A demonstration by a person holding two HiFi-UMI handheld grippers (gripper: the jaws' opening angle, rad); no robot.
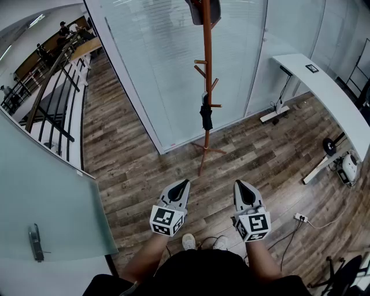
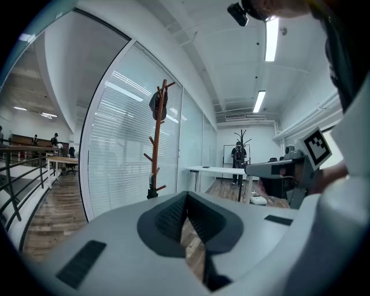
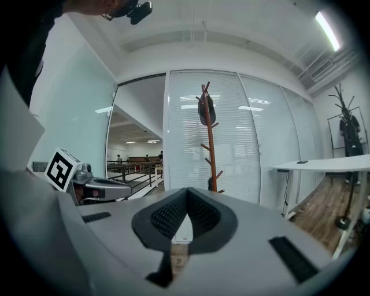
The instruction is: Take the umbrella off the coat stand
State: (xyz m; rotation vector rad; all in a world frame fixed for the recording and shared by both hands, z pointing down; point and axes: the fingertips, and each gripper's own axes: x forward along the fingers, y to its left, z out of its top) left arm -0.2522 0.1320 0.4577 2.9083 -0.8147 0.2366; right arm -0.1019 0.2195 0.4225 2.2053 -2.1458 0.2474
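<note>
An orange-brown coat stand rises in front of a glass wall, a few steps ahead of me. A black folded umbrella hangs from one of its lower pegs. A dark bag-like item hangs at the top. My left gripper and right gripper are held side by side in front of me, both shut and empty, well short of the stand. In the left gripper view the stand is left of the jaws, with the umbrella low on it. In the right gripper view the stand is straight ahead above the jaws.
A white desk runs along the right, with cables and a power strip on the wood floor. A railing and a glass door with a handle are at the left. A second coat stand is far down the room.
</note>
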